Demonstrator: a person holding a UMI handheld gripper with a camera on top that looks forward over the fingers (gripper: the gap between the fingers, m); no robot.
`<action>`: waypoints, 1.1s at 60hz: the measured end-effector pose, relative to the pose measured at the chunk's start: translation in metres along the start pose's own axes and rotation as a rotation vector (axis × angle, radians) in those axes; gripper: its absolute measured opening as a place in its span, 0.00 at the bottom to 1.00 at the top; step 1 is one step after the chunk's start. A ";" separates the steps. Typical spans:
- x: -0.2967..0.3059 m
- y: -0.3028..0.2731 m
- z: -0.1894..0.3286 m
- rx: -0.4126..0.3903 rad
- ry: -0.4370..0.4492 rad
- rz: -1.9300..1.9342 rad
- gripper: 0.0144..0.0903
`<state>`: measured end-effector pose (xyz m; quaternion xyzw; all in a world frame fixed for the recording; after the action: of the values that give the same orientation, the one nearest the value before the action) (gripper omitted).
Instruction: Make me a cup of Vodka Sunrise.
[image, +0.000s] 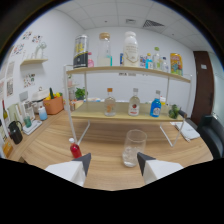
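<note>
The hand-held gripper (113, 164) hangs low over the wooden surface (100, 145) with its two fingers spread wide and nothing between them. Just ahead of the right finger an empty clear glass (133, 147) stands upright on the surface, a little off the line between the fingers, not touched by either. Near the left finger sits a small red bottle (75, 149) with a pale cap, also standing free. Beyond these rises a two-level wooden shelf (125, 114); its lower level carries a clear bottle (110, 102), a second clear bottle with a red label (134, 102) and a blue bottle (156, 107), while the upper level holds several taller bottles and cartons whose labels cannot be read. Judging by the empty glass and the untouched bottles, the drink looks barely begun, and the step in hand seems to be choosing a first ingredient. The next move probably calls for reaching forward to the lower level for the spirit, closing squarely on the bottle's body without knocking the glass in passing.
</note>
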<state>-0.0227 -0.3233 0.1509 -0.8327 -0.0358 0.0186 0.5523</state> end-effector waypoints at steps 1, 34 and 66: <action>0.007 0.002 -0.002 -0.005 0.008 0.004 0.94; 0.207 -0.243 0.001 0.313 0.091 0.082 0.94; 0.251 -0.296 0.089 0.306 0.071 0.030 0.51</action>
<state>0.2093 -0.1073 0.3911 -0.7394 -0.0007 0.0027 0.6733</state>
